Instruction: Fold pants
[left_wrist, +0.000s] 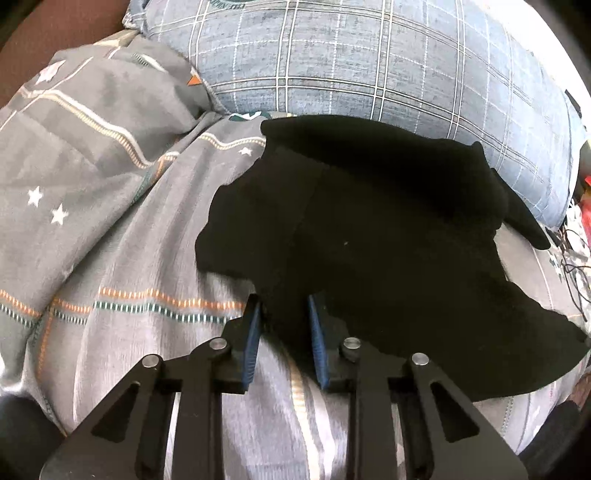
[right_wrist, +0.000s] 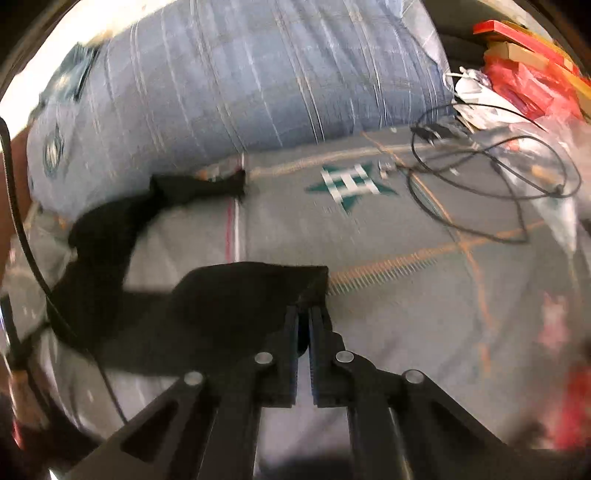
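One pair of black pants (left_wrist: 369, 229) lies rumpled on a grey bedspread (left_wrist: 122, 236) printed with white stars and dashed orange and teal stripes. Its far edge rests against one large blue-grey plaid pillow (left_wrist: 351, 59) behind it. Two tongs are at work, one in each view. The left gripper (left_wrist: 284, 314) points down at the near edge of the pants; its two blue-padded fingers (left_wrist: 253, 332) stand a little apart with a fold of the black cloth between their tips, but whether the pads actually press on that cloth cannot be told. In the right wrist view, which is smeared by motion, the right gripper (right_wrist: 304, 314) has its two fingers drawn close together, pinching a corner of the pants (right_wrist: 229, 295), and the cloth trails off leftward in a long dark band toward the pillow (right_wrist: 229, 74). One teal checked star (right_wrist: 351, 182) shows on the bedspread (right_wrist: 406, 314) beyond it. At the right edge, a tangle of thin black cables (right_wrist: 491, 166) lies beside red packaging (right_wrist: 528, 81).
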